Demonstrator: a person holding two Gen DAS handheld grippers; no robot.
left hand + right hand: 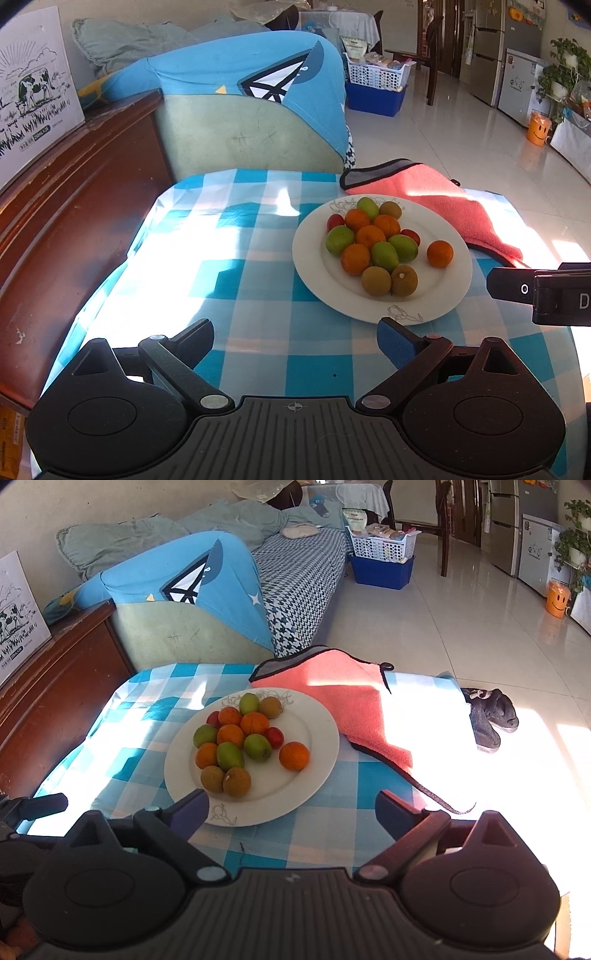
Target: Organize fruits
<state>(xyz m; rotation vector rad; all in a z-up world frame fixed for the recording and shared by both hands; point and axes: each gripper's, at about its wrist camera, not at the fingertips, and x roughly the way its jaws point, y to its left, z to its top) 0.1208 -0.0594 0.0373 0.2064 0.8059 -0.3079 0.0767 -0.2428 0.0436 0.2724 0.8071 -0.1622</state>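
A white plate [439,291] sits on a blue checked tablecloth [258,277] and holds several small fruits in a cluster: oranges, green ones, brown ones and small red ones. One orange [439,253] lies apart at the plate's right side. The plate [317,760] and the lone orange [294,756] also show in the right wrist view. My left gripper [295,341] is open and empty, just short of the plate's near rim. My right gripper [291,812] is open and empty over the plate's near edge; its body [543,291] shows at the right of the left wrist view.
A pink cloth [436,195] lies on the table behind the plate, also in the right wrist view [343,698]. A sofa with a blue cover [240,81] stands behind the table. A brown wooden cabinet [66,206] is at left. Dark slippers [487,716] lie on the tiled floor.
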